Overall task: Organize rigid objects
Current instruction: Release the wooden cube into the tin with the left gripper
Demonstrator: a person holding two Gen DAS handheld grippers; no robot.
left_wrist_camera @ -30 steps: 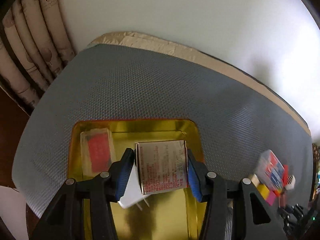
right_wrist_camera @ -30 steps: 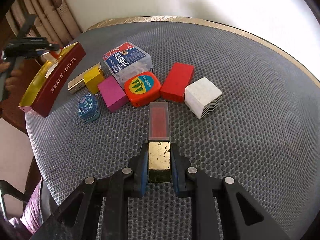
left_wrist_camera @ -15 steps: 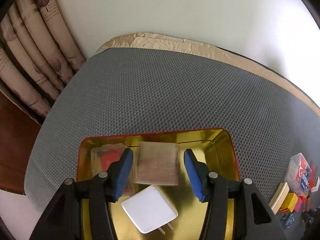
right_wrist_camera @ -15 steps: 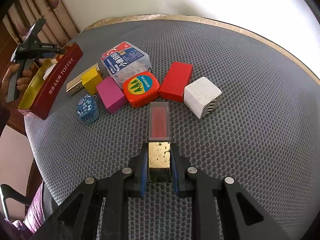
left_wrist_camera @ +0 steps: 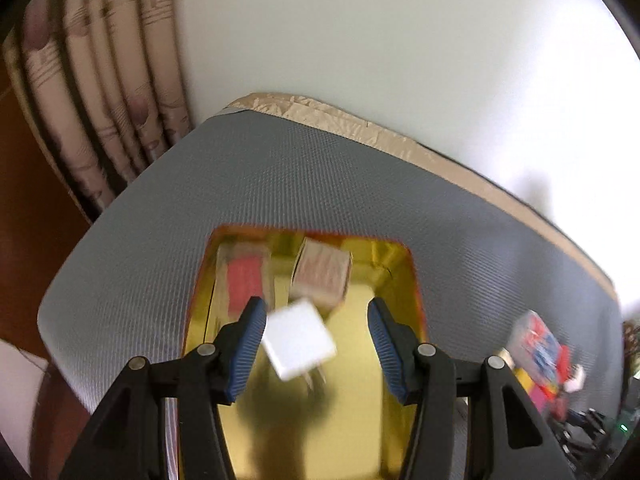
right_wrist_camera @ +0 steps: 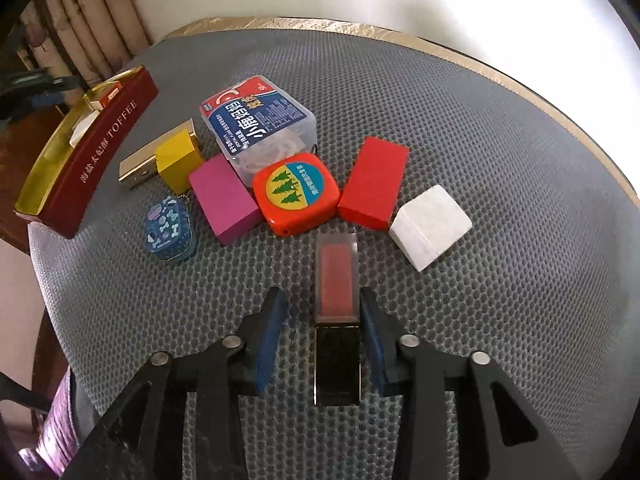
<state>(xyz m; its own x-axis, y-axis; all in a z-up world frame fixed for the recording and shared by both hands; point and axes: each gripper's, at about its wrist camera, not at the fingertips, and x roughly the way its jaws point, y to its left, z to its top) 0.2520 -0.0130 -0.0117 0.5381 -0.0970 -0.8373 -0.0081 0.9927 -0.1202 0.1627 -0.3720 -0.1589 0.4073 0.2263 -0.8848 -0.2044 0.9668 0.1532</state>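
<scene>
In the left wrist view my left gripper (left_wrist_camera: 316,332) is open and empty above the gold-lined tin (left_wrist_camera: 400,364). In the tin lie a printed box (left_wrist_camera: 322,274), a clear case with a red insert (left_wrist_camera: 244,280) and a white plug adapter (left_wrist_camera: 298,338). In the right wrist view my right gripper (right_wrist_camera: 322,332) is open, its jaws on either side of a lipstick-like case (right_wrist_camera: 336,312) with a clear red cap and dark gold base, which lies on the grey mat (right_wrist_camera: 500,200). The tin, marked TOFFEE (right_wrist_camera: 92,160), stands at far left.
Beyond the lipstick case lie an orange tape measure (right_wrist_camera: 296,192), a red block (right_wrist_camera: 374,182), a white cube (right_wrist_camera: 430,226), a magenta block (right_wrist_camera: 224,198), a yellow block (right_wrist_camera: 176,158), a gold bar (right_wrist_camera: 140,164), a blue tin (right_wrist_camera: 170,230) and a clear floss box (right_wrist_camera: 260,116).
My left gripper let go of the printed box into the tin and drew back. My right gripper opened, leaving the lipstick case on the mat.
</scene>
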